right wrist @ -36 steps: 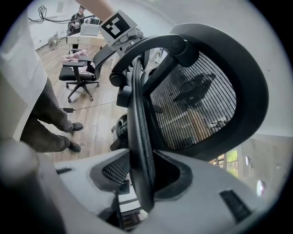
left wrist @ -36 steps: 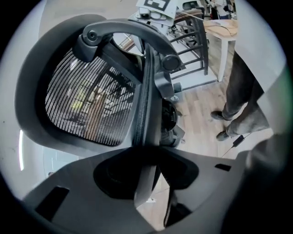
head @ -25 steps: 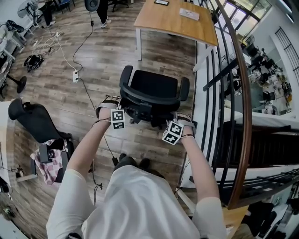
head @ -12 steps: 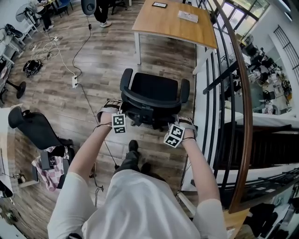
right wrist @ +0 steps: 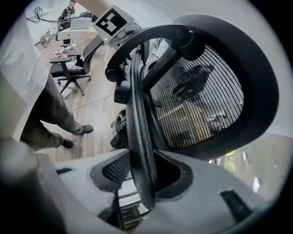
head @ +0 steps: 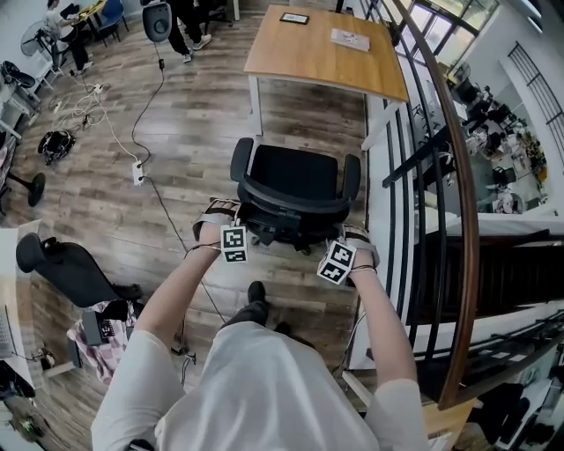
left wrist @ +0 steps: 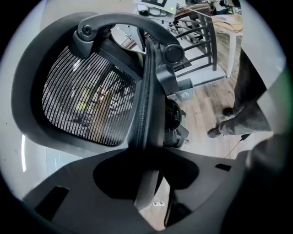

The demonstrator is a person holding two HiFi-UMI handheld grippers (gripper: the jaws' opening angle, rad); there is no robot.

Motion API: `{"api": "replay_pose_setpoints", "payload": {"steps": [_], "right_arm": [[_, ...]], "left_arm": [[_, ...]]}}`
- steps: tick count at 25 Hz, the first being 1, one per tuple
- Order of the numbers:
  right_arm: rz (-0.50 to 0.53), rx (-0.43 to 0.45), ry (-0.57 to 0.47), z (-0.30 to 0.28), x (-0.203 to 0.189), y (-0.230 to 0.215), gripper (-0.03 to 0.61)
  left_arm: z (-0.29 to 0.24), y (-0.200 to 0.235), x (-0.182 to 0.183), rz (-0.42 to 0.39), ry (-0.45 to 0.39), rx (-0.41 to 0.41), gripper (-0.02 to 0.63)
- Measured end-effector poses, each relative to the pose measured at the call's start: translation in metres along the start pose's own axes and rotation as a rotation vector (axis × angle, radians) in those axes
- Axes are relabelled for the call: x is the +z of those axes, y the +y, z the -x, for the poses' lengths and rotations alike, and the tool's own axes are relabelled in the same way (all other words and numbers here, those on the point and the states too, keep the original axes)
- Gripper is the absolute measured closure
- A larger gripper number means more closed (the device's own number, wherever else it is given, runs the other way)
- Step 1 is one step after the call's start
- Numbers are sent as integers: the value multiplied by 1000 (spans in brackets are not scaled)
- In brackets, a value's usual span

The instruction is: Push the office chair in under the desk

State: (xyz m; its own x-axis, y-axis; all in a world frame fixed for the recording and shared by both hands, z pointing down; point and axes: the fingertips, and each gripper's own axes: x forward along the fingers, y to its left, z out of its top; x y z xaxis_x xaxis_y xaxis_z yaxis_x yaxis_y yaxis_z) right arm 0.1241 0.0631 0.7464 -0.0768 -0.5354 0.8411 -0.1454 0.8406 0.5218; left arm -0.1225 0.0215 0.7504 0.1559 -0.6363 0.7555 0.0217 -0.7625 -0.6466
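The black office chair [head: 295, 189] stands on the wood floor, its seat facing the wooden desk [head: 326, 66] and a strip of floor between them. My left gripper [head: 231, 231] holds the left side of the backrest's top rim and my right gripper [head: 345, 250] the right side. In the left gripper view the backrest rim [left wrist: 147, 114] runs down between the jaws of my left gripper [left wrist: 149, 176], with the mesh back [left wrist: 87, 100] to its left. In the right gripper view the rim [right wrist: 139, 132] sits in the jaws of my right gripper [right wrist: 143, 180], and the mesh [right wrist: 197, 100] lies to its right.
A dark metal railing with a wooden handrail [head: 463, 194] runs close along the right of the chair and desk. A power strip [head: 138, 173] and cable lie on the floor to the left. Another black chair [head: 69, 269] stands at the lower left. People stand beyond the desk [head: 188, 22].
The chair has rolled closer to the desk, and both grippers have gone along with it on the backrest. The person's foot has stepped forward behind the chair.
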Motion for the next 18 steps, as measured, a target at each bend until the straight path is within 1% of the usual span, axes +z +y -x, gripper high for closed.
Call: {"api": "replay_pose_setpoints", "payload": {"steps": [4,9,14,18], "right_arm": [[-15,4,30,-12,-2,-21,423],[-31,24,64,-30,2,-48,422],[-51,-25,98,-50,0,-75,419],[-71,-32,121,-64,-2,-98,417]], "left_arm": [[-14,20,1,-9,-25,-14,457],[-34,45,-4,-27,-55,-13,459],[-56,69,-4,-43,-81,-12,460],[-74,89,-4,-48,-86,-13,462]]}}
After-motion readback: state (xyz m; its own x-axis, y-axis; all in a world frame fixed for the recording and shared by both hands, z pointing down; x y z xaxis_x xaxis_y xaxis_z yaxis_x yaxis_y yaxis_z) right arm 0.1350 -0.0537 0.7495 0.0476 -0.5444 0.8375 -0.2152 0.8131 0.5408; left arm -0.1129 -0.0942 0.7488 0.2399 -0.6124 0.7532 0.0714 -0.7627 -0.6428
